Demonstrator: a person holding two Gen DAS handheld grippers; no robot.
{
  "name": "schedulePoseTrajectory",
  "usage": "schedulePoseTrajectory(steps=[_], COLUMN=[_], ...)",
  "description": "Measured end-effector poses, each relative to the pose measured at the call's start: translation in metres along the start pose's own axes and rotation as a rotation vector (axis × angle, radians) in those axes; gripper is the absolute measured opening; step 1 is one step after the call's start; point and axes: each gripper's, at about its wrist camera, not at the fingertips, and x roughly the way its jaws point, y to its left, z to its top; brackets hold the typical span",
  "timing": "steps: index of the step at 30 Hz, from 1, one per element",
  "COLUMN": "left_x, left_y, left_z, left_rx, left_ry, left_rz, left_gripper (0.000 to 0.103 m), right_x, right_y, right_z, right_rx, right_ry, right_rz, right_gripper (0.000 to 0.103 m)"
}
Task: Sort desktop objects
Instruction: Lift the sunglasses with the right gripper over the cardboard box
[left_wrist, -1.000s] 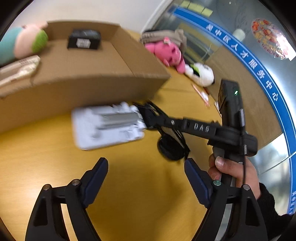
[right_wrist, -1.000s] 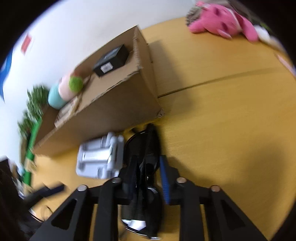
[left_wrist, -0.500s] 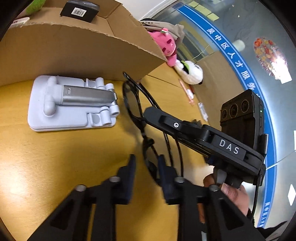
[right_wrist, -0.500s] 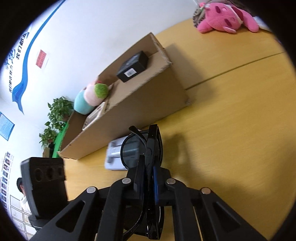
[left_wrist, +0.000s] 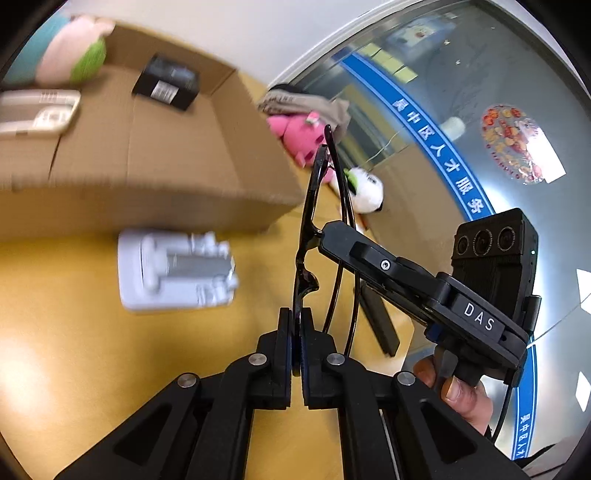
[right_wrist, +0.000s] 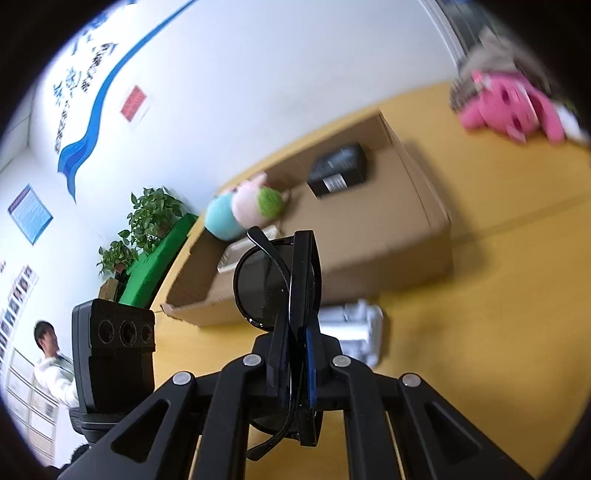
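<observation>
Both grippers are clenched on one pair of black sunglasses (left_wrist: 308, 236), lifted clear of the yellow worktop (left_wrist: 74, 369). The left gripper (left_wrist: 296, 345) pinches the frame edge-on, so from its camera only a thin dark rim and two temple arms show; its jaws have just been closing, with the frame between them. The right gripper (right_wrist: 295, 354) grips the folded sunglasses (right_wrist: 275, 284) between its pads; one dark lens shows, while the lower part of the frame is hidden behind the fingers. In the left view the right gripper's finger crosses in front of the sunglasses, and a hand (left_wrist: 456, 391) holds its handle, partly cut off.

Behind, everything is smeared by motion blur. An open cardboard box (left_wrist: 177, 162) holds a black box (left_wrist: 166, 86), a pastel plush (left_wrist: 70, 51) and a pale flat item (left_wrist: 37, 112) whose kind cannot be made out. A light grey moulded tray (left_wrist: 173, 271) lies on the worktop just in front of the box. A pink plush (right_wrist: 513, 105) lies further off, half covered by grey cloth.
</observation>
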Motion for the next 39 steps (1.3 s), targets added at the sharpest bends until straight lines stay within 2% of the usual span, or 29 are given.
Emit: schedulePoseTrajectory(steps=[5,10,16,22,27,32,37,39], left_x=[-0.009,-0.013,0.004,0.037,0.066,0.096,0.114,0.116], left_y=[-0.013,-0.012,-0.002,0.036,0.077,0.119,0.13,0.132], left_z=[0.036,0.071,0.117,0.159,0.182,0.184,0.178,0.176], left_rx=[0.062,0.078,0.07,-0.017,-0.139,-0.295,-0.382,-0.405], left_ry=[-0.03,-0.039,-0.03,0.003,0.055,0.164,0.233,0.246], left_rz=[0.04,0.057,0.095,0.123,0.142,0.18,0.202,0.207], left_gripper=[0.002,0.002,0.002,0.002,0.002,0.001,0.002,0.005], right_x=[-0.001,0.006,0.038,0.092,0.153,0.201,0.223,0.229], right_y=[0.009,0.014,-0.003,-0.029,-0.049,-0.065,-0.085,-0.081], right_z=[0.032,0.063,0.108,0.146,0.165,0.164,0.15,0.145], right_rx=[-0.04,-0.062,-0.044,-0.033,-0.028,-0.034,-0.028,-0.069], right_ry=[-0.03,-0.055,0.001,0.075,0.167,0.303,0.376,0.399], right_rz=[0.006,-0.001,-0.006,-0.021,-0.085,-0.175,-0.257,-0.311], right_gripper=[0.007,0.007,0.007,0.007,0.007,0.007,0.008,0.009])
